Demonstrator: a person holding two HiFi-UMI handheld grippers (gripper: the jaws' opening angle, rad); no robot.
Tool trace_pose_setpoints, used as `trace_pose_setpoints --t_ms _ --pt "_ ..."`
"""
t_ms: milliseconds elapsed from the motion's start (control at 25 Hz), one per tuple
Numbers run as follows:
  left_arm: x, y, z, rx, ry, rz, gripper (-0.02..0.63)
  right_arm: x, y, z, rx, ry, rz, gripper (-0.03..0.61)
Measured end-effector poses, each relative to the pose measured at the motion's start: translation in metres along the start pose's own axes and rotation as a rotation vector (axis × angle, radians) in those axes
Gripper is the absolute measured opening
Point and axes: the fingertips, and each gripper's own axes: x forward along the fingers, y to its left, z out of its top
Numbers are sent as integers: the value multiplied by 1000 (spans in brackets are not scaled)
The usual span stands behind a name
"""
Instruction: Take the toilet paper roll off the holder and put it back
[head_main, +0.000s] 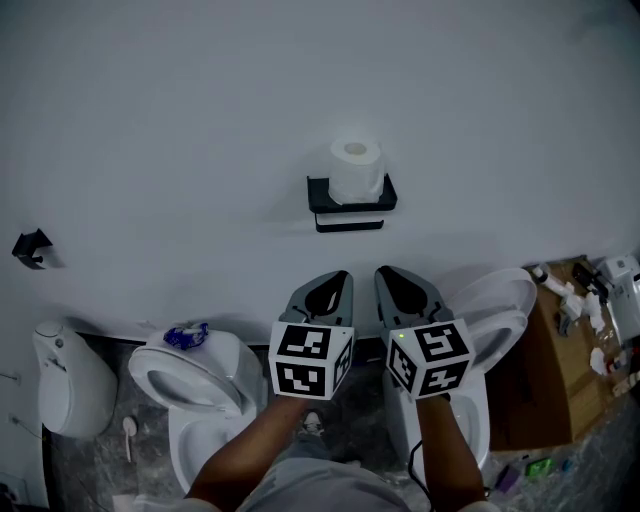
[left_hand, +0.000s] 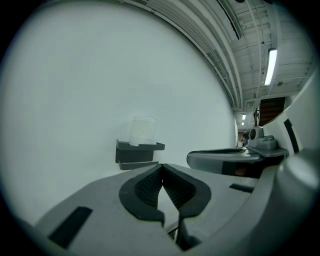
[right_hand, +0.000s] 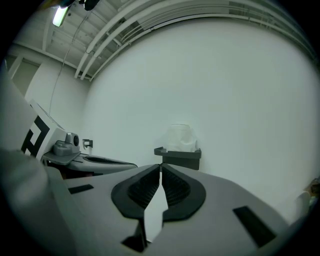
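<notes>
Two tools hover side by side below the holder (head_main: 345, 209), a black shelf fixed to the wall, and both point toward it without reaching it. The left tool (head_main: 338, 278) has its jaws pressed together with nothing between them. The right tool (head_main: 386, 272) is likewise closed and empty. The toilet paper roll (head_main: 356, 170) stands upright on the holder, well apart from both tools. A toilet (head_main: 190, 385) stands below and left of the holder, and a second toilet (head_main: 505, 305), with its lid raised, stands below and right of it.
</notes>
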Motion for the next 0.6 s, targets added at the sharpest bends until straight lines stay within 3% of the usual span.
trace_pose_setpoints --t_ms 600 --pt "-5 -24 -6 6 12 -1 5 -23 2 -12 2 14 23 2"
